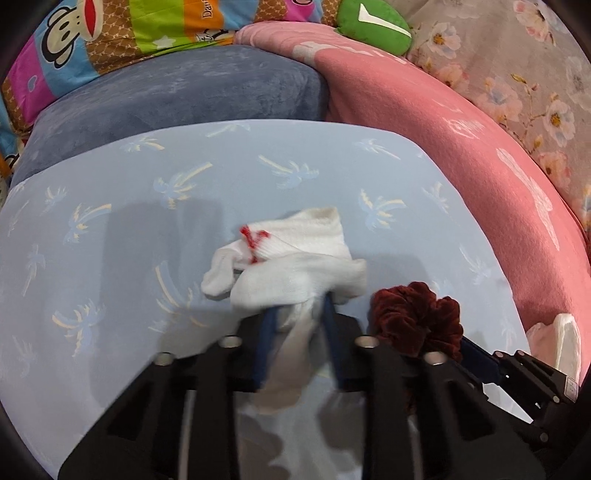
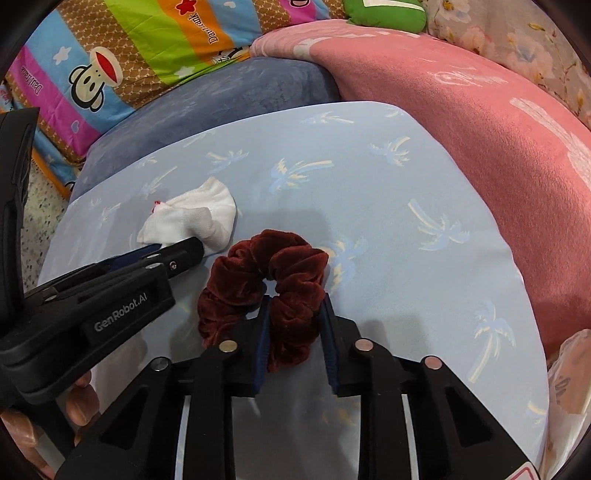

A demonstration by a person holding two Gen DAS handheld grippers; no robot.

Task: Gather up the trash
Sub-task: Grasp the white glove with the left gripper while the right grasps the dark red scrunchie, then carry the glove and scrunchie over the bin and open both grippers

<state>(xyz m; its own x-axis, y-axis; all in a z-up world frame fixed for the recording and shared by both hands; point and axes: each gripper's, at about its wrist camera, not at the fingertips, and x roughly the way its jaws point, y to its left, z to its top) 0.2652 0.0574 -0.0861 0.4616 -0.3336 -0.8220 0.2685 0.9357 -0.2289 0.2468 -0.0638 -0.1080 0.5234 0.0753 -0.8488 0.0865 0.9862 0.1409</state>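
Observation:
A white sock (image 1: 291,266) with a red mark lies on a light blue palm-print sheet (image 1: 147,221). My left gripper (image 1: 299,310) is shut on the sock's near end. It also shows at the left of the right wrist view, at the sock (image 2: 192,219). A dark red velvet scrunchie (image 2: 266,288) lies on the sheet (image 2: 369,206) right of the sock. My right gripper (image 2: 295,302) is shut on the scrunchie's near side. The scrunchie (image 1: 417,317) and right gripper also show at the lower right of the left wrist view.
A grey-blue cushion (image 1: 177,96) and a pink blanket (image 1: 461,155) border the sheet at the back and right. A colourful cartoon quilt (image 2: 122,62) and green plush (image 1: 373,26) lie behind. A white crumpled thing (image 1: 561,339) sits at the right edge.

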